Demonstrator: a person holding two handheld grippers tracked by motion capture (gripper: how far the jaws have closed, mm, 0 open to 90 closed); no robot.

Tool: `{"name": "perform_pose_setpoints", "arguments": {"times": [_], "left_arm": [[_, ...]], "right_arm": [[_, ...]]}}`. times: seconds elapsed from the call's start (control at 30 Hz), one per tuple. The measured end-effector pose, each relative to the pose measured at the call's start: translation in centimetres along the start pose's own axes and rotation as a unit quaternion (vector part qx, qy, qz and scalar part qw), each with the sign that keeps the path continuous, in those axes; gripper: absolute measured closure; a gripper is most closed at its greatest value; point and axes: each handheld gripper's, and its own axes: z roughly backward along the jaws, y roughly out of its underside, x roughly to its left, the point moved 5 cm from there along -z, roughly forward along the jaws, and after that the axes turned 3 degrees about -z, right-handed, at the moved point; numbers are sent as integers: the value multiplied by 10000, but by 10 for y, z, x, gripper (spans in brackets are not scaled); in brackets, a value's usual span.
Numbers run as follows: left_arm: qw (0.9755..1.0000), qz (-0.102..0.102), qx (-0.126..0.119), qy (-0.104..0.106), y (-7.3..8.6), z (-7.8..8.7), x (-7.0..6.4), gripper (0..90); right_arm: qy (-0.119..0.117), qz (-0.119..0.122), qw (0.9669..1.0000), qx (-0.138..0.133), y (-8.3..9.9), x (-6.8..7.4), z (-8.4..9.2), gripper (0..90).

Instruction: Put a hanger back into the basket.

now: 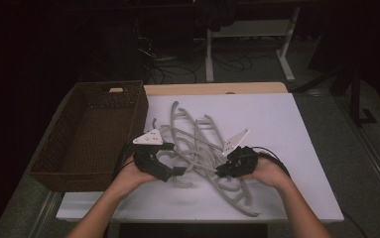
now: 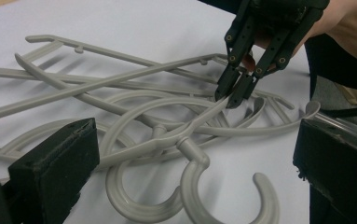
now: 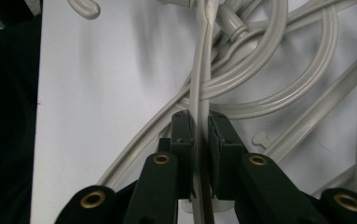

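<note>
Right claw (image 3: 199, 135): clamped on one grey hanger's arm (image 3: 199, 84), frame centre.
Left claw (image 2: 185, 154): jaws wide apart, over the hanger pile (image 1: 197, 148).
Wicker basket (image 1: 58, 158): left of frame.

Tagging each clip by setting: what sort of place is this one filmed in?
Probably a lab or workshop set up for recording, not a home. A white table stands in a dim room, cables trail over the floor behind it, and the white frame of another desk stands beyond. Grey hangers and a wicker basket look like staged props.
</note>
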Motion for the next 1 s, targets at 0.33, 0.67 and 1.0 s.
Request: {"name": "perform_pose_setpoints", "arguments": {"times": [0.33,0.67,1.0], "left_arm": [[10000,6,19,3,1,-1,0,3],[10000,34,25,-5,4,-1,0,3],[10000,41,41,7,5,-1,-1,3]], "right_arm": [[316,-669,9956,-567,15,1,30,706],[418,-1151,9882,-920,45,27,64,892],[613,-1160,9908,-324,55,30,48,893]]}}
